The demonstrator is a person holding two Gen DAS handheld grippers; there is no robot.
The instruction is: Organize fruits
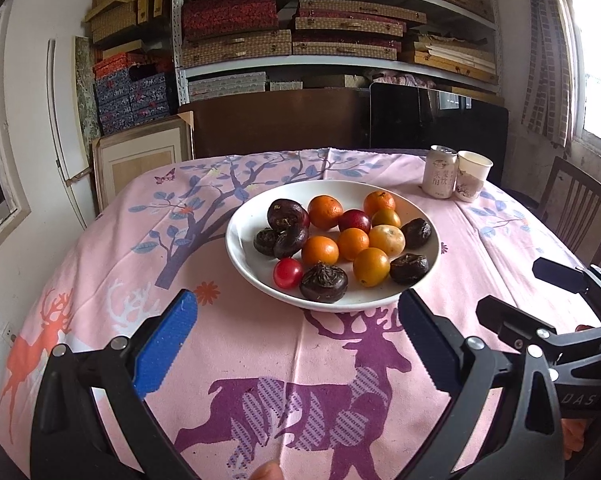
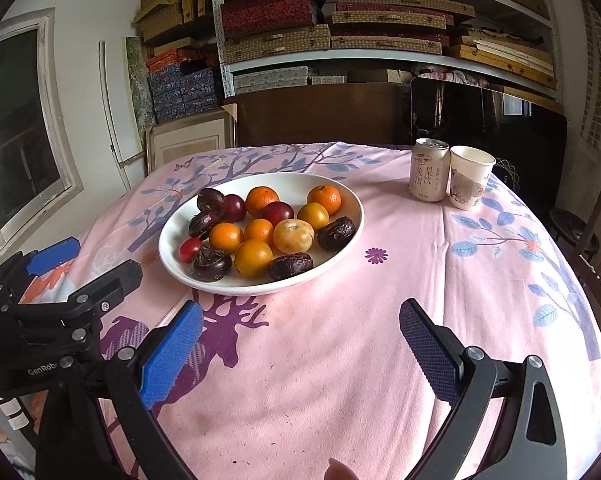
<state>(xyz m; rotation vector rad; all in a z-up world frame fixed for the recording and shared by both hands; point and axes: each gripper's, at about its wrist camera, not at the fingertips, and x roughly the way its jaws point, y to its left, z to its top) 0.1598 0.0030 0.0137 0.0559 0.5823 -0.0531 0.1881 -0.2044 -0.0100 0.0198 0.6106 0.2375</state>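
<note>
Round table under pink cloth printed with deer and branches (image 1: 260, 344), filling both views. Behind it, metal shelving stacked with patterned boxes (image 1: 332, 20).

Left gripper (image 1: 298, 342) held low over the near edge, level, aimed at the dish; blue-padded fingers (image 1: 166, 344) spread wide, holding and touching nothing. Right gripper (image 2: 300, 350) alongside in the same pose, spread equally wide, also empty, off to the dish's near right.

Wide white ceramic dish (image 1: 244, 258) mid-table, just beyond the left fingertips. Inside, loosely mixed: orange mandarins (image 1: 325, 212), dark brown water chestnuts (image 1: 323, 282), a pale yellow fruit (image 1: 386, 240), dark red plums (image 1: 354, 221), one small red tomato (image 1: 288, 273) at the near rim.

Far right: white drink can (image 2: 429, 175) touching white paper cup (image 2: 469, 178), both upright.
</note>
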